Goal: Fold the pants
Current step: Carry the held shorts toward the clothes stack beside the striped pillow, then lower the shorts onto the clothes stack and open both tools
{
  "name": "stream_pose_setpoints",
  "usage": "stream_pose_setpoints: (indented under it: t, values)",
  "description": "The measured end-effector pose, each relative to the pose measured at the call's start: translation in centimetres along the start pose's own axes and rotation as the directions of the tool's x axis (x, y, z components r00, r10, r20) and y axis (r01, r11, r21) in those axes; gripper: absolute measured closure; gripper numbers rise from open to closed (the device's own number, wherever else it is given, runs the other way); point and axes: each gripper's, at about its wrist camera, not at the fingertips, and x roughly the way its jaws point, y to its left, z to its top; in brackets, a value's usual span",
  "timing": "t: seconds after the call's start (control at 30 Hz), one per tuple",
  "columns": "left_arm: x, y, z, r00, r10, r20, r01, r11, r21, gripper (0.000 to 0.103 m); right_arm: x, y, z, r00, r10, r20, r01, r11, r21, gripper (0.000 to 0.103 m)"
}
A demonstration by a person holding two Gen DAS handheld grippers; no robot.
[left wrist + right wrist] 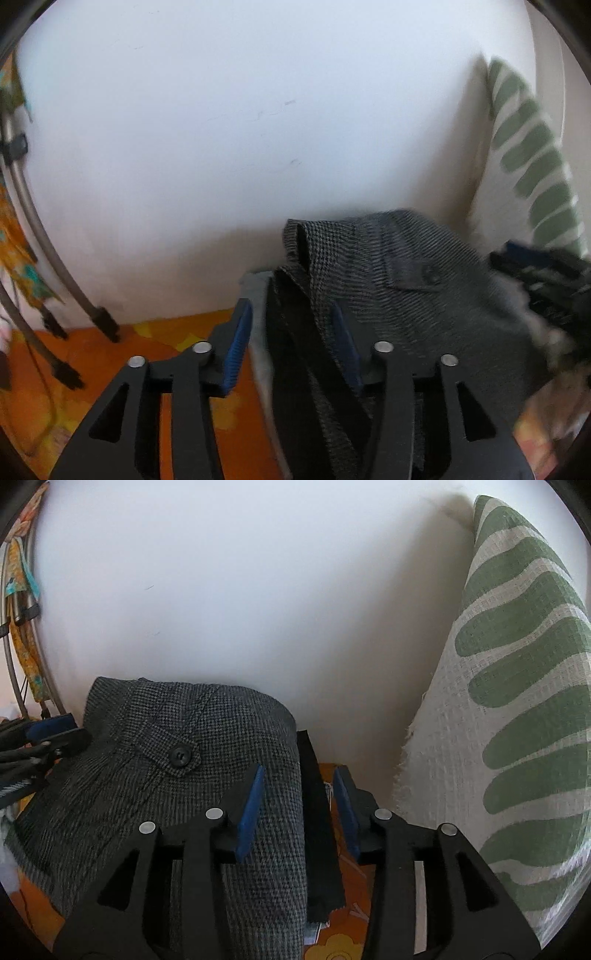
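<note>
The pants [406, 295] are dark grey checked cloth with a buttoned back pocket [180, 755], bunched on an orange floral sheet. My left gripper [291, 336] is open, its blue pads either side of the waistband's left edge and a dark inner band. My right gripper [299, 805] is open, its jaws straddling the folded right edge of the pants [258, 849] and a black strip of fabric [317, 834]. The left gripper also shows at the left edge of the right wrist view [40, 738], and the right gripper, blurred, at the right of the left wrist view [539, 280].
A white wall [258, 129] stands close behind. A green and cream patterned cushion [517, 720] leans at the right. Grey metal rack legs [74, 295] and colourful cloth [22, 258] stand at the left. The orange sheet [184, 369] lies under everything.
</note>
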Motion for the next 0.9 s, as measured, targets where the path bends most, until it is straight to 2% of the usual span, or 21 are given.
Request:
stream_pose_setpoints:
  t: [0.27, 0.37, 0.53, 0.6, 0.9]
  values:
    - [-0.9, 0.8, 0.3, 0.999, 0.039, 0.002, -0.039, 0.999, -0.025, 0.053, -2.4, 0.1, -1.0, 1.0, 0.016, -0.004, -0.016, 1.0, 0.003, 0.063]
    - [-2.7, 1.3, 0.5, 1.0, 0.017, 0.016, -0.016, 0.999, -0.05, 0.053, -4.5, 0.4, -1.8, 1.0, 0.025, 0.002, -0.025, 1.0, 0.011, 0.063]
    - [-7.2, 1.1, 0.4, 0.998, -0.018, 0.052, 0.02, 0.999, -0.037, 0.053, -8.5, 1.6, -1.8, 0.999, 0.039, 0.033, -0.04, 0.999, 0.018, 0.061]
    - [-9.2, 0.9, 0.4, 0.997, -0.028, 0.07, 0.03, 0.999, -0.026, 0.053, -9.9, 2.0, -1.7, 0.998, 0.046, 0.049, -0.047, 0.999, 0.026, 0.056]
    - [-18.4, 0.2, 0.8, 0.985, -0.082, 0.151, 0.08, 0.997, 0.019, 0.053, -17.4, 4.1, -1.5, 0.988, 0.079, 0.135, -0.087, 0.995, 0.056, 0.052]
